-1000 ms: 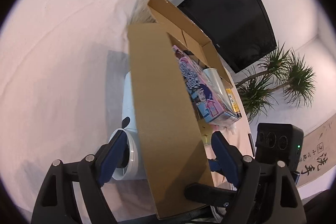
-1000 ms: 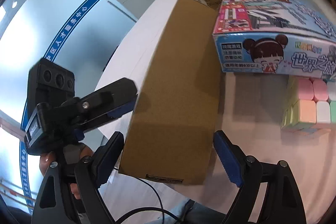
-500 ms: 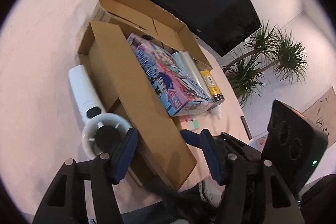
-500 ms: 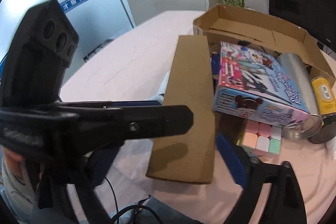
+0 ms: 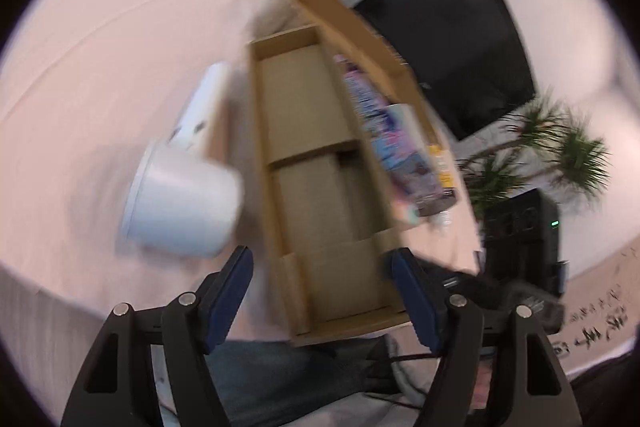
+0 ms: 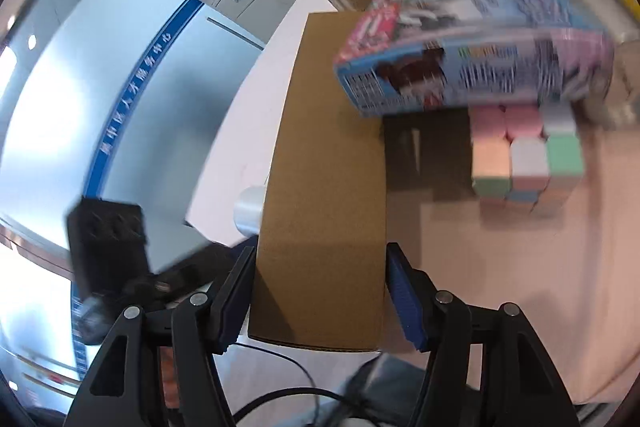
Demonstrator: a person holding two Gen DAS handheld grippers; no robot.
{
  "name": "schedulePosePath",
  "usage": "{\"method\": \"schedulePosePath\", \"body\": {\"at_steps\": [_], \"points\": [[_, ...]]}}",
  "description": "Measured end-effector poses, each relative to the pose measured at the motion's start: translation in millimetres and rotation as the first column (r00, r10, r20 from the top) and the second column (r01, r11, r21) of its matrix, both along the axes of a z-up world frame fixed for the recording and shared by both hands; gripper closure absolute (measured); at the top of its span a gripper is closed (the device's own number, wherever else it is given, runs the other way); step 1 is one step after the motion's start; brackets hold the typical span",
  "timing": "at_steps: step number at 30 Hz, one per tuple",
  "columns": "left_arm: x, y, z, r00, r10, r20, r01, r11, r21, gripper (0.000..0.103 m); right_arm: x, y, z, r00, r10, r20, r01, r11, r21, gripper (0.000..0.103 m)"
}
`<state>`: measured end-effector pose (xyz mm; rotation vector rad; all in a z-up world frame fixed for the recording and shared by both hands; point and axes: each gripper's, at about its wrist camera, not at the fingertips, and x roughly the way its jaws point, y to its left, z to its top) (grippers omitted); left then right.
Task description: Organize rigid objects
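One cardboard box (image 5: 320,187), one puzzle cube (image 6: 526,157)

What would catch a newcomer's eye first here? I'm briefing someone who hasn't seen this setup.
The long brown cardboard box running up the middle, with the right gripper closing around its near end; whether the pads touch it is unclear. To its right lie a colourful cartoon-printed box and a pastel cube puzzle. In the left wrist view a white hair dryer lies left of the cardboard box.

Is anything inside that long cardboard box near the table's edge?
Empty. The left view looks into the cardboard box and shows only bare brown floor and folded flaps.
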<state>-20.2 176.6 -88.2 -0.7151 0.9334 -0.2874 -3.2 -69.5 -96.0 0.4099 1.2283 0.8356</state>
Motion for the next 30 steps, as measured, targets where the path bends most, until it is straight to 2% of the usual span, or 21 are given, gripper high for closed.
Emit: {"method": "schedulePosePath", "body": {"at_steps": [2,4,6,7,10,12,13,14,15,17,19,21,22,25,30], "points": [[-3,5,-9,0.999,0.025,-0.040,-0.024,1.000,0.009,0.031,7,-5,-8,0.999,-0.013,-0.040,0.015,1.000,0.028,0.043],[-3,5,-16,0.997,0.034,-0.067,-0.032,0.999,0.029,0.031,6,-9,-7,0.999,-0.019,-0.040,0.020,0.999,0.026,0.042],[-2,1,-21,0.997,0.008,-0.076,-0.008,1.000,-0.002,0.033,8,-9,-2,0.999,-0.027,0.026,0.028,0.999,-0.044,0.038],[0,-2,-24,0.997,-0.007,-0.077,0.006,1.000,-0.010,0.034,7,-8,3,0.995,-0.032,0.090,0.042,0.993,-0.112,0.033],[9,-18,-29,0.995,-0.052,-0.089,0.053,0.999,0.007,0.048,-5,-5,19,0.959,-0.031,0.280,0.111,0.956,-0.273,0.031],[12,-22,-31,0.994,-0.065,-0.084,0.063,0.998,-0.027,0.050,-12,-1,26,0.937,0.006,0.350,0.118,0.936,-0.331,0.031],[12,-24,-30,0.995,-0.072,-0.075,0.071,0.997,-0.023,0.055,-14,1,26,0.932,0.039,0.362,0.099,0.930,-0.354,0.037],[12,-26,-27,0.995,-0.084,-0.058,0.083,0.996,-0.018,0.067,-15,7,23,0.929,0.080,0.360,0.067,0.924,-0.376,0.056],[11,-29,-22,0.995,-0.083,-0.048,0.084,0.996,0.024,0.068,-15,13,17,0.933,0.115,0.340,0.031,0.918,-0.395,0.062],[8,-34,-13,0.996,-0.079,-0.028,0.082,0.989,0.124,0.071,-17,23,9,0.924,0.141,0.354,0.036,0.892,-0.450,0.068],[2,-33,0,0.998,-0.055,-0.019,0.058,0.979,0.198,0.075,-18,23,7,0.925,0.136,0.356,0.043,0.891,-0.451,0.077],[-5,-30,14,1.000,-0.024,0.009,0.021,0.971,0.236,0.078,-15,24,11,0.923,0.134,0.361,0.040,0.900,-0.435,0.084],[-8,-30,22,1.000,-0.013,0.027,0.005,0.967,0.255,0.079,-19,28,17,0.915,0.137,0.380,0.040,0.905,-0.423,0.085],[-19,-34,57,0.995,0.002,0.104,-0.040,0.930,0.366,0.079,-23,32,33,0.895,0.131,0.427,0.036,0.931,-0.362,0.086],[-18,-24,106,0.975,0.000,0.224,-0.101,0.892,0.440,0.079,-20,30,79,0.860,0.067,0.505,0.062,0.970,-0.234,0.086]]}}
